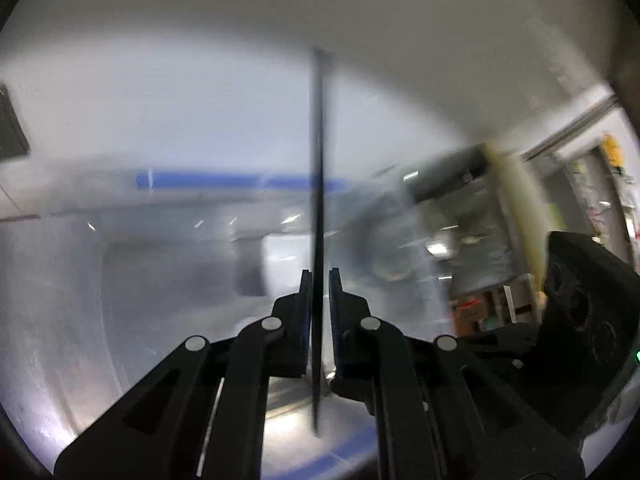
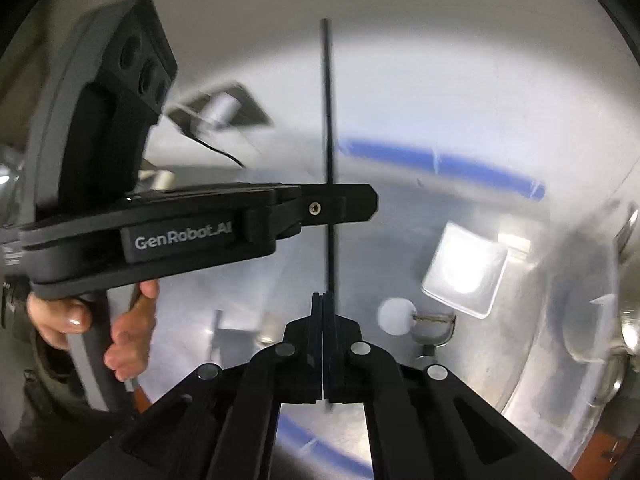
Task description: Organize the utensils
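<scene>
A thin black chopstick (image 1: 318, 160) stands lengthwise between the fingers of my left gripper (image 1: 320, 272), which is shut on it. In the right wrist view my right gripper (image 2: 322, 296) is shut on a black chopstick (image 2: 329, 100) that runs straight up the frame. The left gripper (image 2: 372, 200) reaches in from the left and its fingers cross that stick higher up. I cannot tell if both views show the same stick. Both are lifted above a steel tabletop (image 2: 380, 248).
A white square dish (image 2: 466, 268) and a white ball on a metal clip (image 2: 396, 316) lie below. A blue tape line (image 2: 440, 164) crosses the table. Metal cookware (image 2: 600, 320) sits at the right edge. A person's hand (image 2: 132, 328) grips the left handle. The right gripper's body (image 1: 580, 300) is close by.
</scene>
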